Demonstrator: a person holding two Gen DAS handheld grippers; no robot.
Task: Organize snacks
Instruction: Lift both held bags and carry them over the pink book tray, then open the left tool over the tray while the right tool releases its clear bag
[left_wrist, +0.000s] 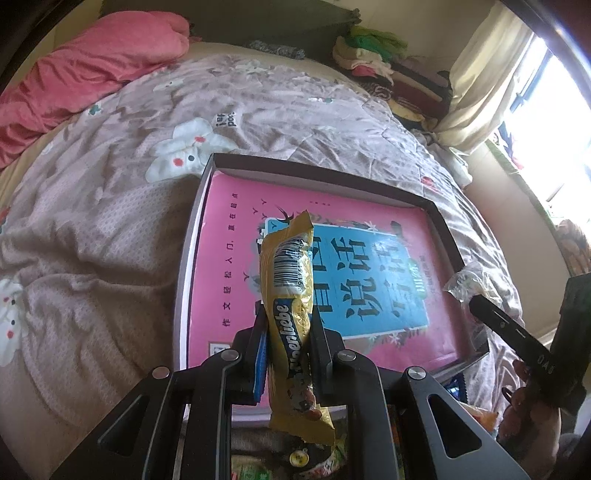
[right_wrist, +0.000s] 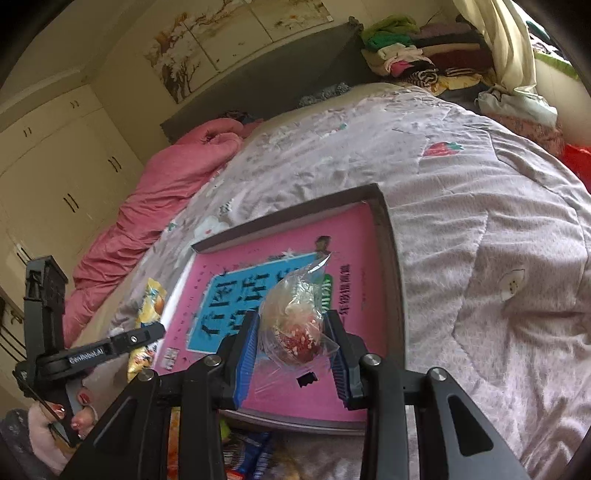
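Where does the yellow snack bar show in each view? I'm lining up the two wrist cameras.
Left wrist view: yellow snack bar, centre, upright in the left claw, above the tray.
Right wrist view: same bar at left, partly behind that claw's finger.
Shared landmark: the dark-rimmed tray with the pink book inside.

A: Where is the light coming from?

B: Daylight through the window (left_wrist: 546, 122), blown out to white, with the curtain (left_wrist: 476, 85) beside it glowing. Away from the window the quilt (left_wrist: 110, 229) is evenly lit, its folds softly shaded.

A: Sharpness?

B: Fair in the middle of both views. Toward the rims the fisheye bends everything and the corners go black. Colours look washed and slightly hazy, and the wardrobe (right_wrist: 55, 166) is dimmer.
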